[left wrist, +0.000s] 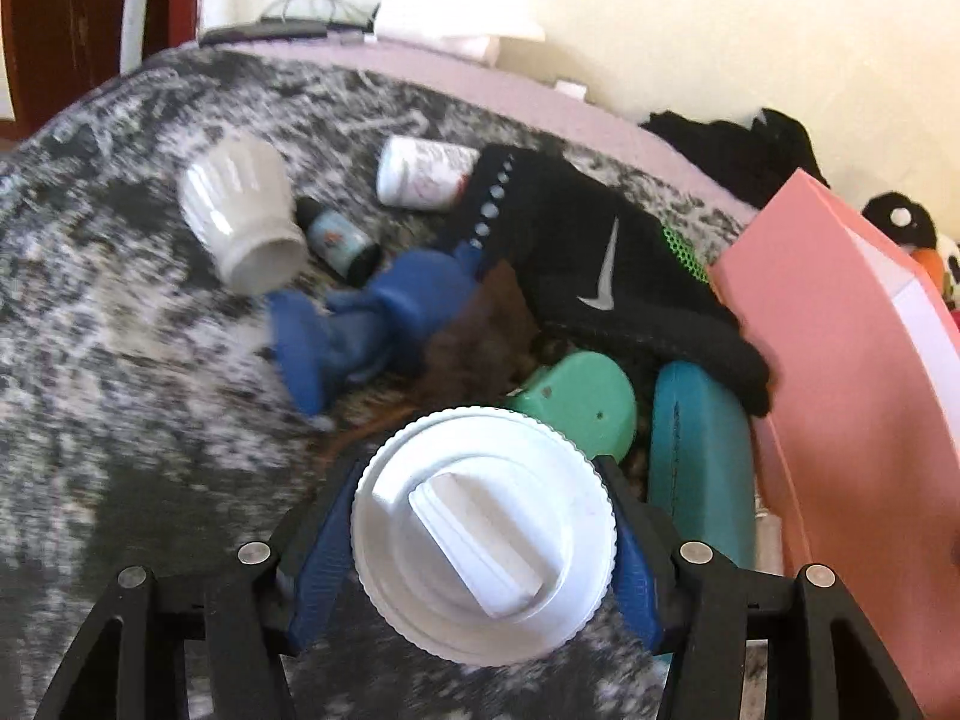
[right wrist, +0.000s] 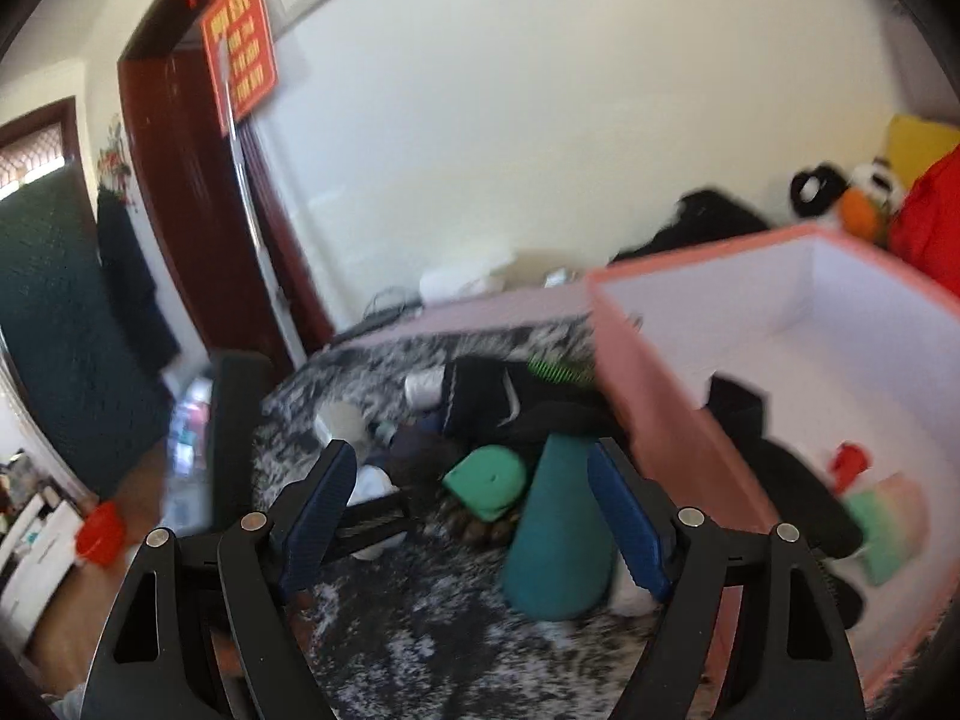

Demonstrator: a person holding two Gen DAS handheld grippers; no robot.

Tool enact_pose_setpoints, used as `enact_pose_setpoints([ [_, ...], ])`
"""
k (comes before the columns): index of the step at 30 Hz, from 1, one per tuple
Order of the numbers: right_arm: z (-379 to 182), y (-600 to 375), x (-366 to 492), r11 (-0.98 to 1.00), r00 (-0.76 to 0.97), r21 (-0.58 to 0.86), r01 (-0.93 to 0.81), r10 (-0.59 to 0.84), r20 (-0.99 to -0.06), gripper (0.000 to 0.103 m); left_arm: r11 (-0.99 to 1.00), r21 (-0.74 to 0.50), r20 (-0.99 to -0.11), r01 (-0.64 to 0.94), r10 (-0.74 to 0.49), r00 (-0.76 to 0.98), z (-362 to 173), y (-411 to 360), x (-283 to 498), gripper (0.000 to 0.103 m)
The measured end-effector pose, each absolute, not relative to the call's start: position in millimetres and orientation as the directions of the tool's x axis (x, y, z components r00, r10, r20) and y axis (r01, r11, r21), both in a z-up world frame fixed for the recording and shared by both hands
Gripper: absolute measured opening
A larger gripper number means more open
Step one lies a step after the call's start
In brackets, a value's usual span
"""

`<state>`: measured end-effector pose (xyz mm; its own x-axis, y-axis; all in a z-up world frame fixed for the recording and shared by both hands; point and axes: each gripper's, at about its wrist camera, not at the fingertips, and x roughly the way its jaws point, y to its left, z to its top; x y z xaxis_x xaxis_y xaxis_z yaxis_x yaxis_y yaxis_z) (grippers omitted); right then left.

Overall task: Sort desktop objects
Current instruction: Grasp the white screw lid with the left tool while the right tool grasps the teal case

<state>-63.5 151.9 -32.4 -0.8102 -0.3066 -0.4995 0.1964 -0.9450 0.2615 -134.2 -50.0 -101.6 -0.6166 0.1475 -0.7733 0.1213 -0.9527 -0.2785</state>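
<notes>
Grey-and-white mottled cover (left wrist: 120, 360) fills most of the left wrist view, clutter heaped toward centre and right. Pink box (right wrist: 660, 420) takes the right half of the right wrist view, open top, white inside; on its floor a black item, a small red piece (right wrist: 849, 462) and a green-pink block (right wrist: 888, 528), all blurred. Same box shows as a pink wall at the right edge of the left view. Black glove (left wrist: 576, 264) with a white mark lies centre-right, its finger end touching the box wall. Teal case (left wrist: 702, 462) sits just below it, beside the box; mint-green case (left wrist: 576, 402) just left of that. Blue rubbery item (left wrist: 360, 324), possibly a toy, lies centre. White ribbed cup (left wrist: 240, 222) on its side, upper left; white bottle (left wrist: 420, 171) on its side at upper centre; small dark dropper bottle (left wrist: 339, 240) between cup and glove. Left gripper (left wrist: 483, 534), bottom centre, is clamped on a white ribbed-rim lid (left wrist: 480, 534), blue pads touching both sides. Right gripper (right wrist: 468, 516), bottom centre of its view, stands wide apart, holding nothing, above the teal case.
</notes>
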Motion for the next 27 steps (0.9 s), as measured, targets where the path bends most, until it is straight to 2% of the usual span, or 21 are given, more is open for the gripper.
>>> enact_pose_setpoints([
  [2,-37,147,-70,-0.928,-0.782,0.293,0.229,-0.354,-0.512,0.082,-0.962,-0.25,-0.774,0.114,0.128,-0.62,-99,-56,-131,0.063],
  [8,-76,143,-114,-0.964,-0.732,0.215,0.158,-0.261,-0.63,0.082,-0.977,-0.189,-0.781,0.097,0.09,-0.618,-97,-75,-121,0.063],
  [10,-96,137,-131,-0.971,-0.671,0.189,0.148,-0.239,-0.702,0.083,-0.98,-0.173,-0.778,0.094,0.078,-0.623,-95,-80,-120,0.063],
  [11,-108,135,-141,-0.977,-0.625,0.166,0.137,-0.215,-0.75,0.086,-0.981,-0.169,-0.775,0.095,0.073,-0.627,-93,-84,-119,0.063],
  [13,-120,119,-146,-0.989,-0.63,0.052,0.14,-0.129,-0.765,0.097,-0.98,-0.174,-0.77,0.1,0.072,-0.635,-89,-89,-118,0.063],
  [14,-121,117,-146,-0.991,-0.637,0.035,0.127,-0.109,-0.763,0.099,-0.978,-0.18,-0.766,0.102,0.075,-0.638,-87,-91,-118,0.063],
  [16,-118,121,-146,-0.994,-0.646,0.05,0.094,-0.1,-0.757,0.088,-0.975,-0.194,-0.758,0.106,0.08,-0.648,-81,-95,-116,0.063],
  [17,-114,127,-147,-0.994,-0.648,0.083,0.074,-0.111,-0.753,0.065,-0.974,-0.201,-0.753,0.108,0.083,-0.653,-78,-97,-115,0.063],
  [19,-102,140,-144,-0.988,-0.661,0.146,0.052,-0.143,-0.737,0.05,-0.972,-0.21,-0.745,0.107,0.088,-0.662,-74,-97,-114,0.063],
  [20,-95,146,-141,-0.983,-0.671,0.176,0.051,-0.164,-0.723,0.036,-0.971,-0.214,-0.741,0.106,0.091,-0.666,-72,-97,-114,0.063],
  [21,-86,145,-133,-0.986,-0.697,0.154,0.061,-0.153,-0.7,0.001,-0.971,-0.217,-0.738,0.104,0.093,-0.669,-70,-97,-113,0.063],
  [27,-43,138,-93,-0.963,-0.759,0.221,0.153,-0.258,-0.598,0.0,-0.975,-0.205,-0.736,0.084,0.097,-0.67,-68,-87,-108,0.063],
])
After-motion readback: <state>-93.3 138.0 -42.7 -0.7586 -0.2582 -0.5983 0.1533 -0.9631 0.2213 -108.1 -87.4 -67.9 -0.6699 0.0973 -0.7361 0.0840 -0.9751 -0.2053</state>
